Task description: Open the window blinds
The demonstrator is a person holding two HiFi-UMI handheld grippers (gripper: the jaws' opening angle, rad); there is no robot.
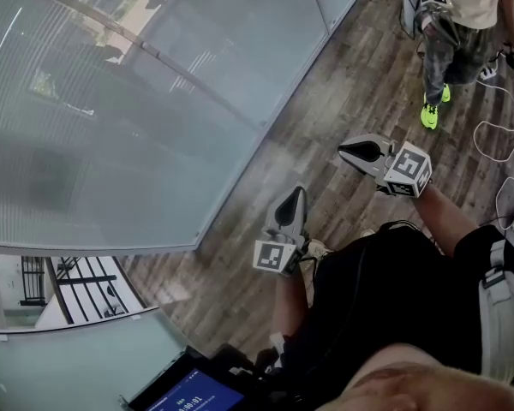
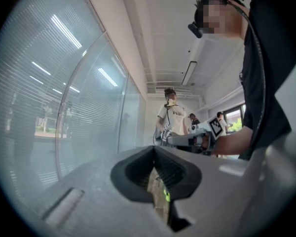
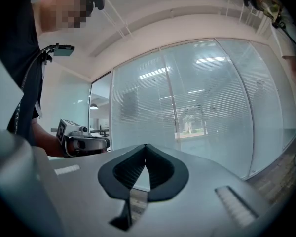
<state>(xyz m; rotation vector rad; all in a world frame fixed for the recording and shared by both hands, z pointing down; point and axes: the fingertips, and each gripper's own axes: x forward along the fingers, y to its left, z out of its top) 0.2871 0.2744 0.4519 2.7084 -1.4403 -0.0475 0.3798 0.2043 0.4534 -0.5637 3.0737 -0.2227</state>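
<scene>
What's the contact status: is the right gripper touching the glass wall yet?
Apart. In the head view, bare floor separates the right gripper from the glass wall.

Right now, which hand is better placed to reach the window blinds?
Probably right: the right gripper points straight at the blinds, while the left gripper points along them. Both are shut and empty.

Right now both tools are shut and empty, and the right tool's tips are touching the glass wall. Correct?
No. The left tool and right tool are shut and empty, but the right one's tips touch nothing: the head view shows them over the wood floor, apart from the glass wall.
</scene>
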